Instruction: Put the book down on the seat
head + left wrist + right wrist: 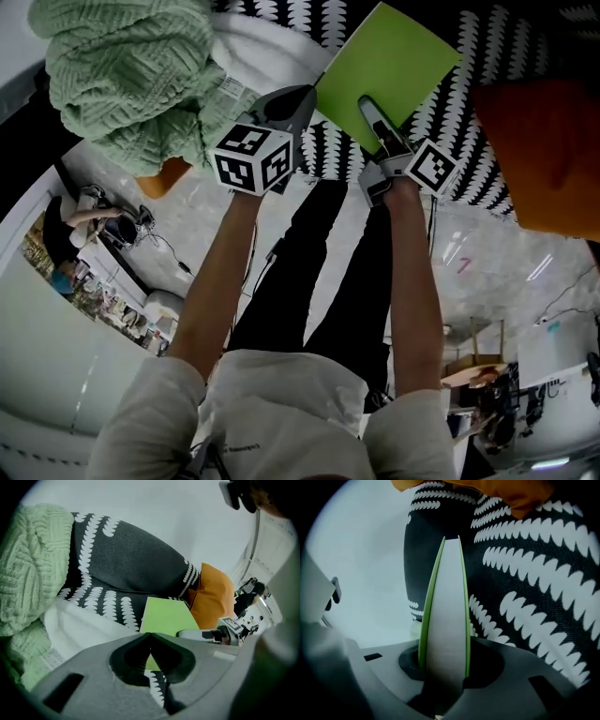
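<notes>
Nearest the person, both bare forearms reach forward, a gripper in each hand.

Left gripper [295,101] [149,635]: jaws closed tip to tip, nothing between them. It hangs just left of the book's near corner, over the front edge of the seat. Whether it touches the book cannot be told.

Right gripper [372,108] [443,660]: clamped on the book [389,56] [166,616] [445,597], one jaw on each cover, gripping at the near edge. Its own view shows the book edge-on, with pale pages between two green covers.

Book: closed, bright green. It extends away from the right gripper over the seat [469,141] [122,550] [525,588], which is black fabric with rows of white scalloped marks. From the left gripper view it lies low and nearly flat above the seat cushion. Contact with the fabric cannot be confirmed.

Beyond the book, on the person's right: an orange cushion [544,150] [213,599] [511,491], close to the book's far corner and against the patterned backrest.

On the person's left: a white cloth [258,47] [79,625] spread on the seat. Over and beside it, a pale green knitted blanket [122,66] [28,559] lies heaped at the seat's end, well apart from the book.
</notes>
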Motion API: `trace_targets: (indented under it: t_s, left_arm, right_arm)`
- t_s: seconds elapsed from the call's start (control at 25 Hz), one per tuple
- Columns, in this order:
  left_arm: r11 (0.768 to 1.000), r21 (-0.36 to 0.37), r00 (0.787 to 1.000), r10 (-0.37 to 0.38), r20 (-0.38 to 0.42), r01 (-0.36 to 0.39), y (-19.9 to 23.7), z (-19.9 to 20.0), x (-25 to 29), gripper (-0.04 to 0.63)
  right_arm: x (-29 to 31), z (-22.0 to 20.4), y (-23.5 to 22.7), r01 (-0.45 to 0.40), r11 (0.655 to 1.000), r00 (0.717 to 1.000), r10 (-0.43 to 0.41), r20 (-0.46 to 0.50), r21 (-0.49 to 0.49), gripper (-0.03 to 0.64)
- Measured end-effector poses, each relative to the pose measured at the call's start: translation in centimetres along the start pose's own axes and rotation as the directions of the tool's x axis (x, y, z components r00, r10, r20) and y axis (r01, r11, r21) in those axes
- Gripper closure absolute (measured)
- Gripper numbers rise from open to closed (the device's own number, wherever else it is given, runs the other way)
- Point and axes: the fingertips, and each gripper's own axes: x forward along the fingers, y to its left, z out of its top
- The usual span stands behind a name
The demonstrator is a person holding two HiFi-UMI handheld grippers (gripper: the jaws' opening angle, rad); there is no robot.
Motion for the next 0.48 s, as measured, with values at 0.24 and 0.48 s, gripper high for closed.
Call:
trace_targets:
  t_s: [0.24, 0.48]
  left_arm:
    - [0.998, 0.065, 1.000, -0.001, -0.030, 0.003, -1.4, -0.2, 1.4, 0.586]
    - [0.997, 0.072, 0.995, 0.009, -0.104, -0.002, -1.2, -2.5, 3.5, 0.586]
  right_arm:
    - [1.9, -2.1, -2.3, 0.132, 0.979, 0.990, -0.137, 0.020, 0.156, 0.486]
    - [0.7, -3.4, -4.0, 0.213, 0.957, 0.976, -0.216, -0.008, 0.197, 0.459]
